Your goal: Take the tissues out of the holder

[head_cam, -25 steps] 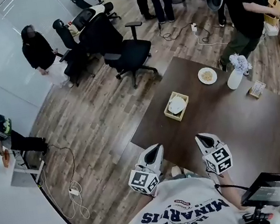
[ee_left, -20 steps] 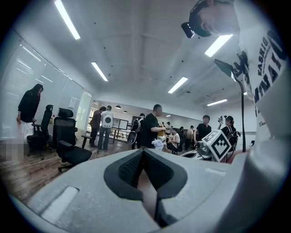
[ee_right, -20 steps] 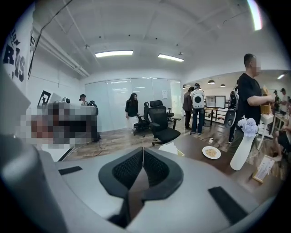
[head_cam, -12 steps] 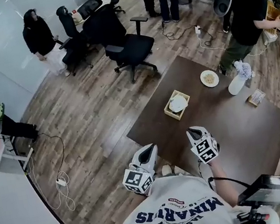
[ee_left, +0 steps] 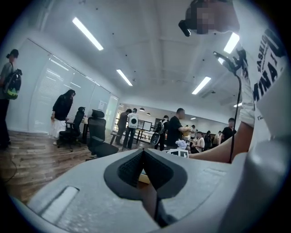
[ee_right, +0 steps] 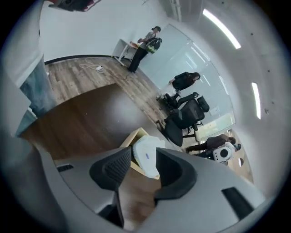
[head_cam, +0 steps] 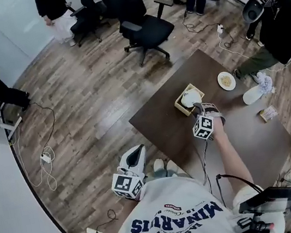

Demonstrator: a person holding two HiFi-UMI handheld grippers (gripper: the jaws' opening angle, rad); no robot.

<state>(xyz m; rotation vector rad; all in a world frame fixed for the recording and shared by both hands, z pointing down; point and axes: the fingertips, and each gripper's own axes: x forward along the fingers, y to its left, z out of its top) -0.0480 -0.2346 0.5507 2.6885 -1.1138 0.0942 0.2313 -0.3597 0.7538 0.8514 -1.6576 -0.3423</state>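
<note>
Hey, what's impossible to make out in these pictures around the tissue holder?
- Most of the holder: right gripper view, behind the right hand-held gripper, whose jaws are opening with nothing between them; tissues lie just ahead.
- Print on the tissues: head and right gripper views, too small.
- What's on the plate: head view, too small.

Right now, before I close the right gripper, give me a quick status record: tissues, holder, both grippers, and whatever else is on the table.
tissues: white pack, lying in the holder, not yet out
holder: open wooden box on the dark table
right gripper: at the holder, jaws opening, pack shows between the tips, pads not pressing on it
left gripper: jaws together, nothing in them, held low beside the table
nearby: plate and white vase, both apart from the holder
</note>
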